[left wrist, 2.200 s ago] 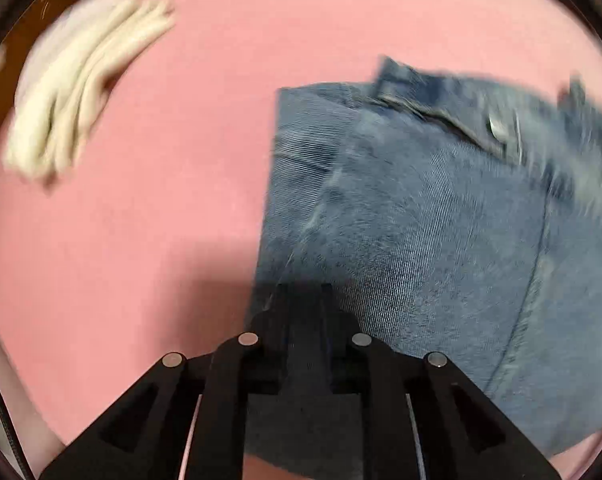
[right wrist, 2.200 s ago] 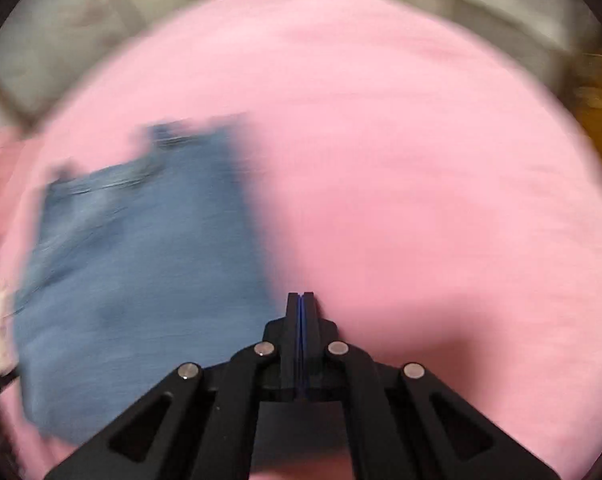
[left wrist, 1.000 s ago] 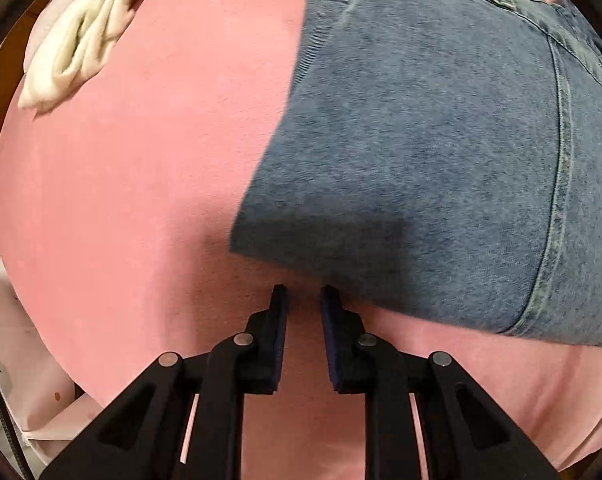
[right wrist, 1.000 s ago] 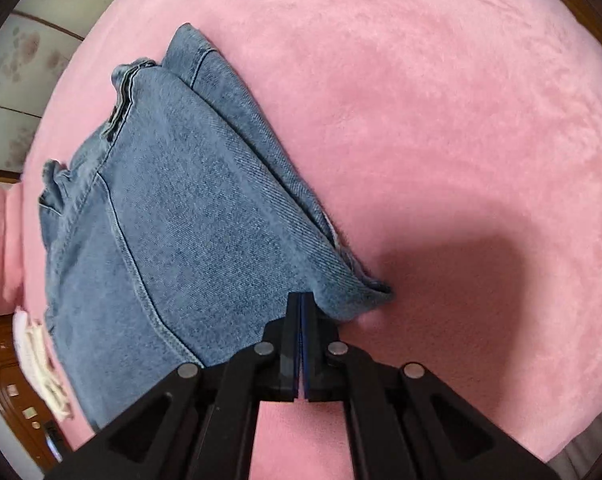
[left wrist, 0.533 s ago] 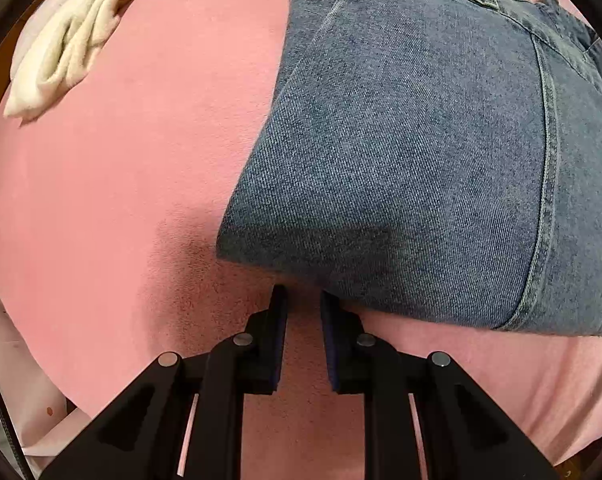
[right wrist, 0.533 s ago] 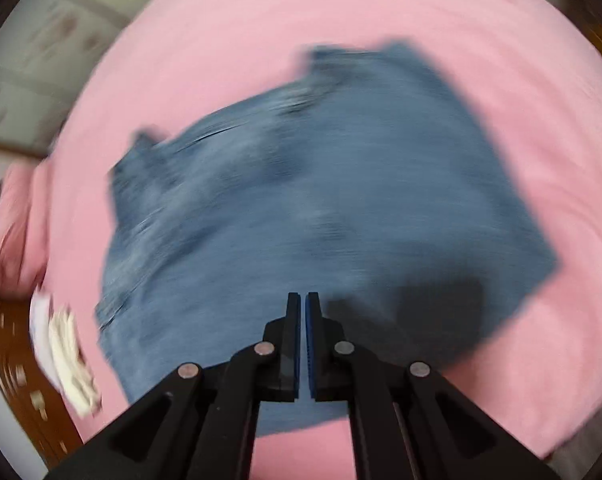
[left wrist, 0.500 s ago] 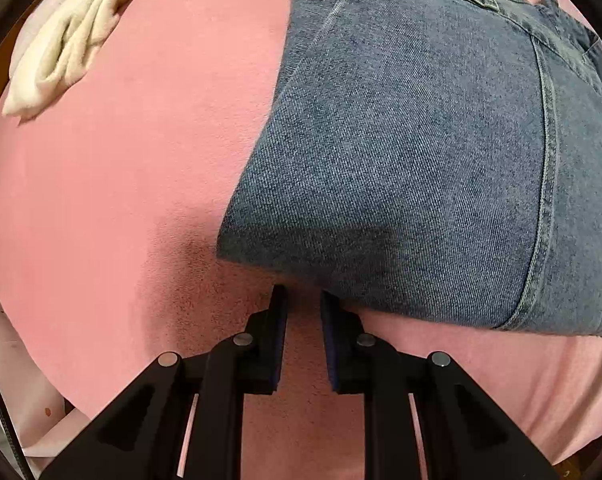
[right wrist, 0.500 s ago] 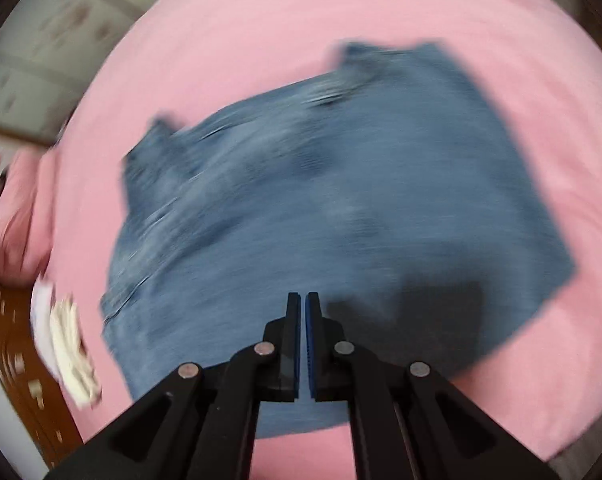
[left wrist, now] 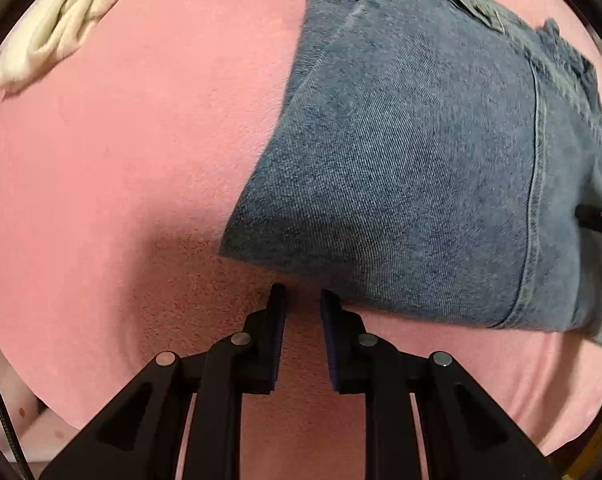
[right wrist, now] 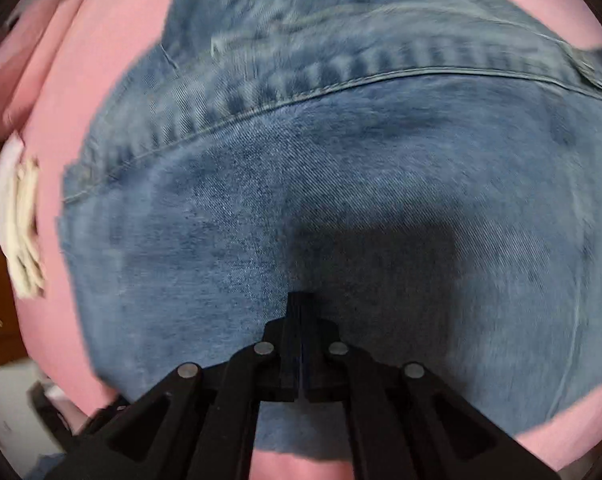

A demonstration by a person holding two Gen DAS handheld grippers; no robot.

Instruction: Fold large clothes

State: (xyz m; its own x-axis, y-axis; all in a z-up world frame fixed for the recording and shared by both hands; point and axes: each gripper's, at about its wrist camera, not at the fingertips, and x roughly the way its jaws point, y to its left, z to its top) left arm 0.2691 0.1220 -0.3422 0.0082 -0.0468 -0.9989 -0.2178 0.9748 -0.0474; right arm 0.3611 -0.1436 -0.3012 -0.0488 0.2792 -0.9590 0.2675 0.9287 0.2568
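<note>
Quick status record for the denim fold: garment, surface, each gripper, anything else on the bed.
garment: folded blue jeans, lying flat, waistband at the far edge in the left wrist view
surface: pink blanket
left gripper: jaws opening, nothing between them, tips just off the near folded edge of the jeans
right gripper: shut and empty, over the middle of the denim; that view is blurred
other item: cream cloth, bunched on the blanket, apart from the jeans
</note>
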